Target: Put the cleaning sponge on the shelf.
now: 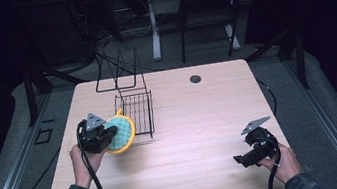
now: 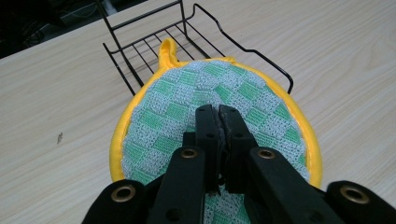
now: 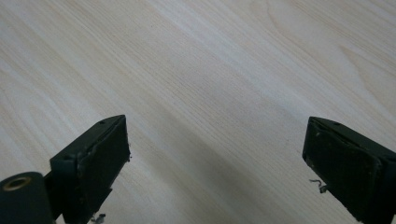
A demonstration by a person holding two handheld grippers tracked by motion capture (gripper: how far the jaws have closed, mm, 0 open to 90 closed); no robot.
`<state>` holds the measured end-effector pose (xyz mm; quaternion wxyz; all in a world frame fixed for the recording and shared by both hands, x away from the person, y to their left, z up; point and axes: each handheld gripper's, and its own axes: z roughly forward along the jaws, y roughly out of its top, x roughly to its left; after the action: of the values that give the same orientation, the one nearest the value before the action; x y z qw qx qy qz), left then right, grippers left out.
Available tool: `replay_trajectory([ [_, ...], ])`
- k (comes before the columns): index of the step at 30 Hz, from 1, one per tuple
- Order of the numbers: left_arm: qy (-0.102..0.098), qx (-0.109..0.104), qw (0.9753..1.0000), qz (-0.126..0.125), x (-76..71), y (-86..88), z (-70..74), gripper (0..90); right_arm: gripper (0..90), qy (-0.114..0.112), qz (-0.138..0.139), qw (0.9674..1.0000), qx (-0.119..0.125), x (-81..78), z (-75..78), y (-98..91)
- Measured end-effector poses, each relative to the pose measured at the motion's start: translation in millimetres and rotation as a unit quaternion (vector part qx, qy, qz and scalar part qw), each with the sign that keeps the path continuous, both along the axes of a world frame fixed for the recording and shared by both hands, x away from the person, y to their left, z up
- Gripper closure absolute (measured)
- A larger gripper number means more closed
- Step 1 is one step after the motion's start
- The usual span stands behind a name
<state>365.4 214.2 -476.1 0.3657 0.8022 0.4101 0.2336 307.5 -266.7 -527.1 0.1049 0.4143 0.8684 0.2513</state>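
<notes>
Left hand-held gripper: jaws pressed together, pinching the round green-and-yellow pot holder, held tilted just above the counter. Its hanging loop points away from the gripper toward the wire rack, which sits just beyond, touching or nearly so. Left hand is the nearer by far. Right hand-held gripper: jaws spread, nothing between, well apart over bare counter. Open room lies right of the rack.

Left gripper clamped tight, held up at table's left; right gripper gaping wide, low at right.
</notes>
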Motion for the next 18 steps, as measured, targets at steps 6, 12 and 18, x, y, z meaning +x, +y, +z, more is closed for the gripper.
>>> replay_trajectory([
  [6, -0.004, 0.001, 1.0000, 0.002, 6.2, -3.4, -2.3, 88.0, 6.7, -0.001, 0.001, 1.0000, -0.003, 0.2, -0.2, -0.1],
  [12, -0.004, 0.000, 1.0000, 0.001, 11.5, -8.3, -1.9, 88.0, 6.7, 0.000, 0.001, 1.0000, -0.001, 0.0, -0.2, 0.0],
  [18, -0.006, -0.001, 1.0000, 0.003, 18.1, -14.2, -3.1, 88.0, 6.6, 0.000, 0.001, 1.0000, -0.002, 0.1, -0.1, -0.1],
])
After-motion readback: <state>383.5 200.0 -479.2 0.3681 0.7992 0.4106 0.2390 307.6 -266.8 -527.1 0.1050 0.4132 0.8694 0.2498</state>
